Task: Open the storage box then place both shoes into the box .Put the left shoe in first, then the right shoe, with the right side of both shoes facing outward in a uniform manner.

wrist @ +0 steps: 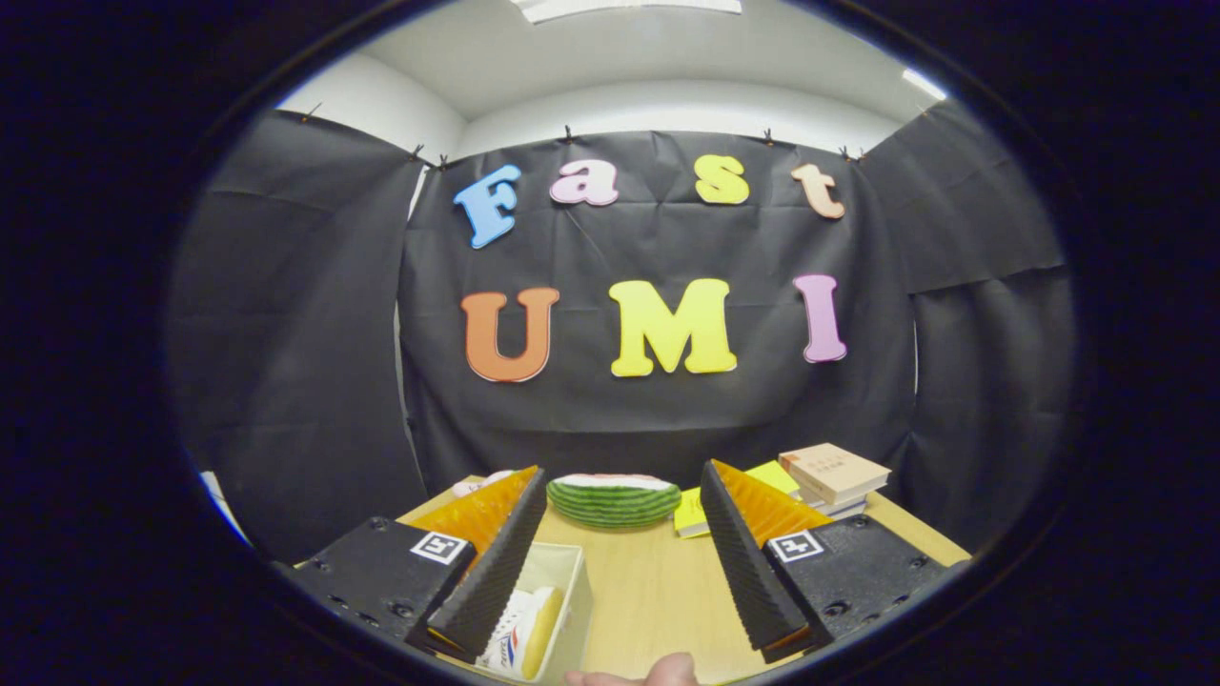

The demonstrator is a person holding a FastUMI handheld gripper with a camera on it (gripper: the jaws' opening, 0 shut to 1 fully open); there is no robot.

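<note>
My gripper [624, 538] is open, its two fingers spread wide above the wooden table [658, 591] with nothing between them. Beside and partly under the left finger [496, 562] stands a pale storage box [562, 591], open at the top. A white shoe with a yellowish sole [522, 634] lies inside it on its side, partly hidden by the finger. I cannot tell whether a second shoe is in the box.
Beyond the fingers lies a watermelon-slice toy [615, 500] near the table's far edge. To the right are yellow note pads [691, 514] and a stack of books [834, 476]. A person's fingertip [658, 672] shows at the table's near edge.
</note>
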